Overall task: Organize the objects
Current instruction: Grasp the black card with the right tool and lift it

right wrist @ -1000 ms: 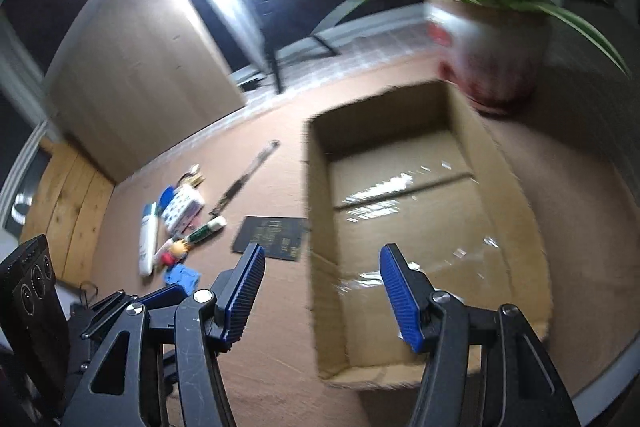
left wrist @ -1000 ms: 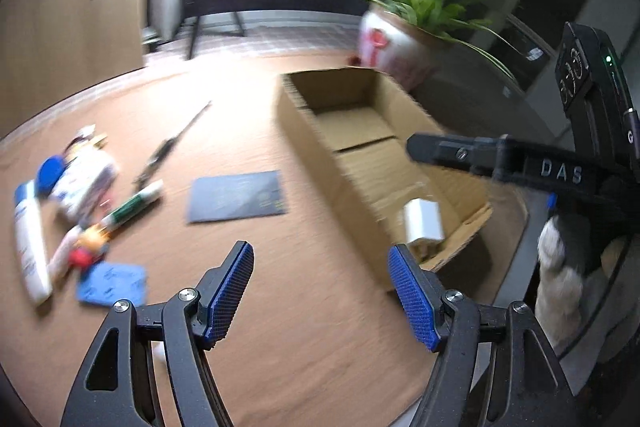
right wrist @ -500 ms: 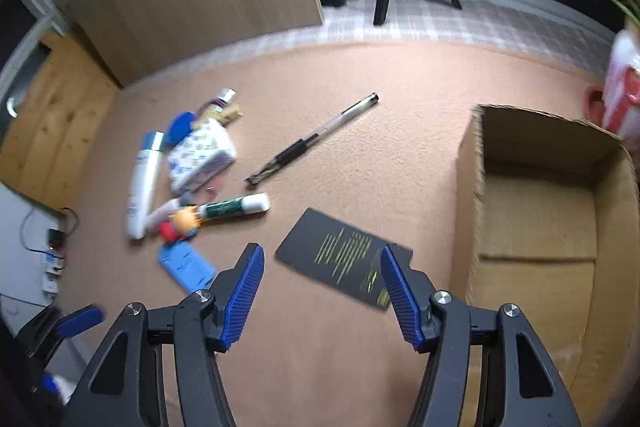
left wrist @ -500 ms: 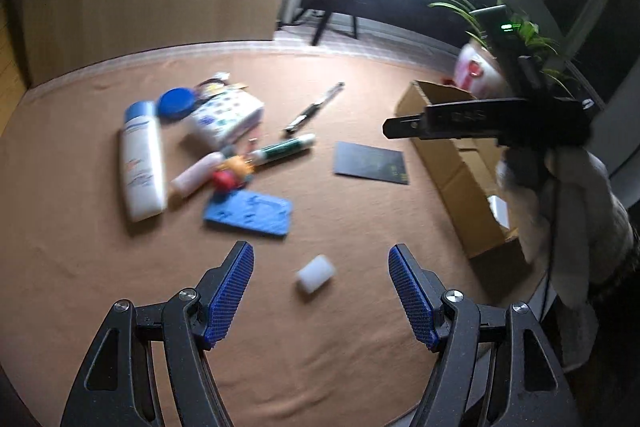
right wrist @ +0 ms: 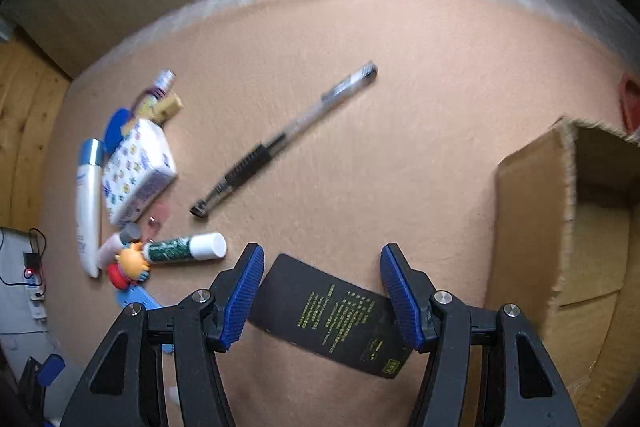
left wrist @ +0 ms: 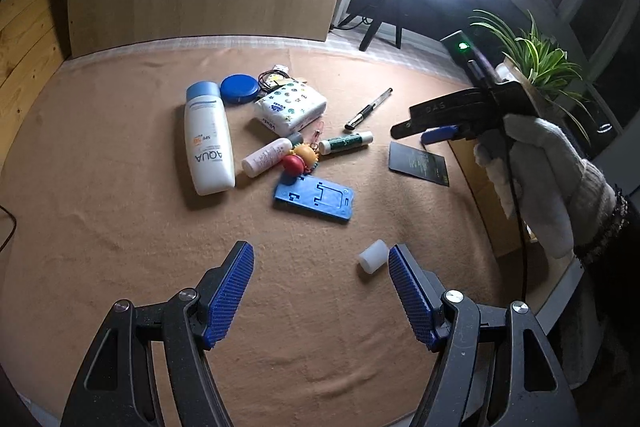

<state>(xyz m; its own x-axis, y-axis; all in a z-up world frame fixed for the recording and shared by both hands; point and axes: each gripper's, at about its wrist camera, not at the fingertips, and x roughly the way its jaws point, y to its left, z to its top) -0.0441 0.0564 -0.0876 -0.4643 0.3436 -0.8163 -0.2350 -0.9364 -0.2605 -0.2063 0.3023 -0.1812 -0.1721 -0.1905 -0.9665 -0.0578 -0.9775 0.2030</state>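
While right gripper (right wrist: 322, 291) hovers spread over black card (right wrist: 332, 315) beside cardboard box (right wrist: 560, 227), left gripper (left wrist: 321, 289) spread near white cap (left wrist: 373, 255). Likely next: lower, pinch card edge, carry to box.

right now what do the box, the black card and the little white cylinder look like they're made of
Box: brown corrugated cardboard, matte, with ragged torn rims. Black card: thin flat sheet, likely coated paper or plastic, with yellow print. White cylinder: smooth, slightly translucent, probably plastic.
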